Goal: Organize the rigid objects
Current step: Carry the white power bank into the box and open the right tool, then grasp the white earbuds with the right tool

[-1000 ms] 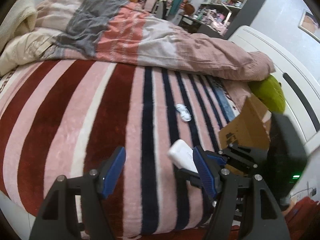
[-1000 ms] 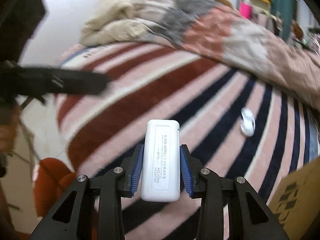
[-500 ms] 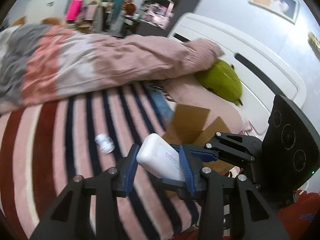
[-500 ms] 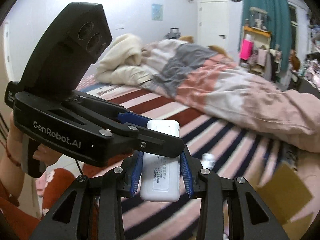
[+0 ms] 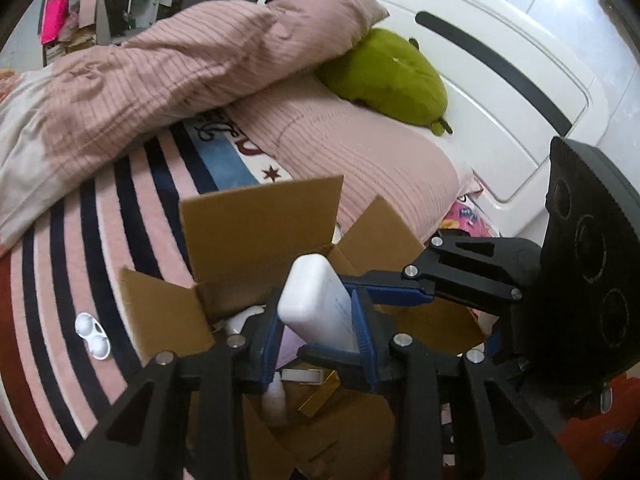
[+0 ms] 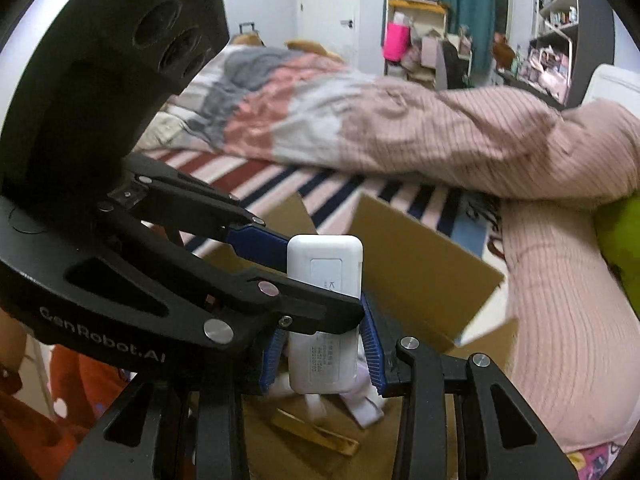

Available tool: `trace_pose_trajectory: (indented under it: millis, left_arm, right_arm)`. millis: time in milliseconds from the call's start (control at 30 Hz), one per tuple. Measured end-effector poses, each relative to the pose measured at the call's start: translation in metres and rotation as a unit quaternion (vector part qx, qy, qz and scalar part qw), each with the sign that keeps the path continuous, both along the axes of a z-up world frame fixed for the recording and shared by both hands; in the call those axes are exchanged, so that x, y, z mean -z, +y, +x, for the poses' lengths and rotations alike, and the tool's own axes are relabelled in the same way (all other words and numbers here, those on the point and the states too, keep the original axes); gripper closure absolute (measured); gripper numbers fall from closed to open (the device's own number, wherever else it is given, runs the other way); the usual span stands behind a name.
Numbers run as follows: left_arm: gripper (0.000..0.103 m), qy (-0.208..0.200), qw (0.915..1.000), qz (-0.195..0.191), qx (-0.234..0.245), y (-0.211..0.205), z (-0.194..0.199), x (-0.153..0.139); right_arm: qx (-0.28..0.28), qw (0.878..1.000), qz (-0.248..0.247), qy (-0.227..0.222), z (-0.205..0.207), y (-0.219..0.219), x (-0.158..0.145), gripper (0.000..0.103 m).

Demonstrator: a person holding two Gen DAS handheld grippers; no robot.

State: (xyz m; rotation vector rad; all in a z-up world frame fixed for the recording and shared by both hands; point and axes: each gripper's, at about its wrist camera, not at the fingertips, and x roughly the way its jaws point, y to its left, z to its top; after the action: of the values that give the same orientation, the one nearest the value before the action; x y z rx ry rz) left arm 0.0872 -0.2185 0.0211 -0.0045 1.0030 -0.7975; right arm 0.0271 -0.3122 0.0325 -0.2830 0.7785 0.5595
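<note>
Both claws met on one white power bank (image 6: 323, 312): right claw (image 6: 323, 354) clamped its sides; left claw (image 5: 316, 340) closing across it, pads touching. Held above open cardboard box (image 5: 256, 220) on striped bed blanket (image 5: 132, 184); white lens case (image 5: 93, 336) just beside box.

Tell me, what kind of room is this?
Most likely a bedroom. There is a bed with a striped blanket, a pink pillow against a white headboard, and a rumpled duvet. Cluttered shelves stand behind.
</note>
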Motion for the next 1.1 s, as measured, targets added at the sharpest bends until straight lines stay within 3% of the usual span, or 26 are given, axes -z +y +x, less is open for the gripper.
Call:
trace_pose_trajectory:
  millis: [100, 167, 333, 633, 900, 1100]
  left_arm:
    - [0.069, -0.005, 0.9998, 0.015, -0.011, 0.0, 0.001, 0.001]
    - [0.055, -0.011, 0.9994, 0.023, -0.025, 0.006, 0.0, 0.0]
    - [0.043, -0.027, 0.9977, 0.015, -0.06, 0.032, -0.003, -0.012]
    - [0.042, -0.063, 0.9884, 0.007, -0.138, 0.115, -0.03, -0.033]
    - [0.04, -0.094, 0.9662, 0.025, -0.239, 0.217, -0.068, -0.032]
    - [0.039, -0.094, 0.9436, 0.049, -0.314, 0.279, -0.085, -0.001]
  right_arm:
    - [0.001, 1.0, -0.011, 0.015, 0.002, -0.004, 0.004, 0.072]
    - [0.002, 1.0, -0.021, 0.018, 0.002, -0.002, 0.006, 0.07]
    - [-0.007, 0.999, -0.035, 0.03, -0.001, 0.005, 0.009, 0.062]
    - [-0.02, 0.999, -0.031, 0.005, -0.009, 0.039, -0.011, 0.061]
    - [-0.079, 0.997, 0.007, -0.004, -0.018, 0.117, -0.019, 0.055]
    - [-0.105, 0.994, -0.005, 0.018, -0.019, 0.193, 0.009, 0.055]
